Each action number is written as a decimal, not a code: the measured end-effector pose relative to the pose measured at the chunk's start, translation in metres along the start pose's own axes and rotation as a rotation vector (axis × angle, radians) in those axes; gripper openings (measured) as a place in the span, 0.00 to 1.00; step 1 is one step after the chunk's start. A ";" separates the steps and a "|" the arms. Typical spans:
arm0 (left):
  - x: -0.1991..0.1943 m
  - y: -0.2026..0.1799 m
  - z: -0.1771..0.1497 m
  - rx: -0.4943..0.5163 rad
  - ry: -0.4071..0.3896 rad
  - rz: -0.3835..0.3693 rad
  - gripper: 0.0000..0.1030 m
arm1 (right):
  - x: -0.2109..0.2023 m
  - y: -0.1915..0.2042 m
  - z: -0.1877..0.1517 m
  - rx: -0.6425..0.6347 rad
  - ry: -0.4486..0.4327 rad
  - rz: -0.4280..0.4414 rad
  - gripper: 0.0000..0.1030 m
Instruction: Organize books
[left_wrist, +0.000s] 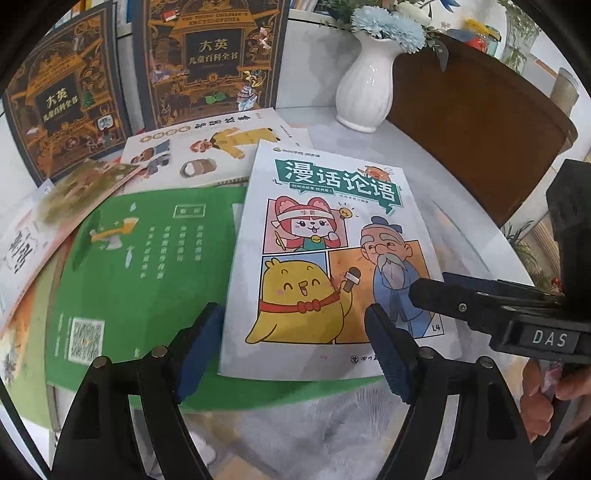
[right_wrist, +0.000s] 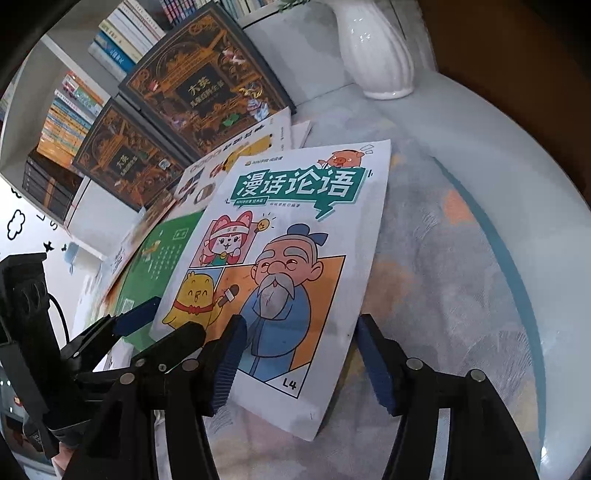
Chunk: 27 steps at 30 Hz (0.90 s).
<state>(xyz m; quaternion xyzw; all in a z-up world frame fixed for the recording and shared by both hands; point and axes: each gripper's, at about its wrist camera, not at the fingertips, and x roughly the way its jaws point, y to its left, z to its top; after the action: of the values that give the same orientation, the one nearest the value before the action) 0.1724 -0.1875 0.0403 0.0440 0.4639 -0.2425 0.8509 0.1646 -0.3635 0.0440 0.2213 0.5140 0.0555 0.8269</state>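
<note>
A white comic book (left_wrist: 332, 240) (right_wrist: 288, 240) with a teal title lies flat on the table, overlapping a green book (left_wrist: 147, 258). Behind them lie a white picture book (left_wrist: 207, 155) and a thin pale book (left_wrist: 37, 229) at the left. Two dark, gold-patterned encyclopedias (left_wrist: 210, 59) (left_wrist: 62, 110) lean upright at the back. My left gripper (left_wrist: 295, 334) hovers open over the comic's near left corner. My right gripper (right_wrist: 303, 354) hovers open over its near right corner. Neither gripper's pads press on the cover. One of the right gripper's fingers (left_wrist: 443, 295) reaches in from the right.
A white vase (left_wrist: 369, 81) with blue flowers stands at the back beside a brown wooden chair back (left_wrist: 480, 122). The round pale table (right_wrist: 461, 221) has bare surface to the comic's right. A bookshelf (right_wrist: 74, 110) full of books stands behind the encyclopedias.
</note>
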 end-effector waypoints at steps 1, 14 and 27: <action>-0.003 0.003 -0.002 -0.009 0.006 -0.009 0.74 | 0.000 0.002 -0.002 0.000 0.007 0.003 0.59; -0.081 0.039 -0.083 -0.032 0.038 0.009 0.74 | 0.002 0.075 -0.058 -0.121 0.098 0.024 0.59; -0.155 0.060 -0.219 -0.082 0.050 -0.027 0.73 | -0.019 0.136 -0.176 -0.435 0.264 0.130 0.59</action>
<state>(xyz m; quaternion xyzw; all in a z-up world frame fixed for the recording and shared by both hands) -0.0390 -0.0114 0.0330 0.0089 0.4950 -0.2335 0.8369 0.0202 -0.1927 0.0512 0.0618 0.5782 0.2460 0.7755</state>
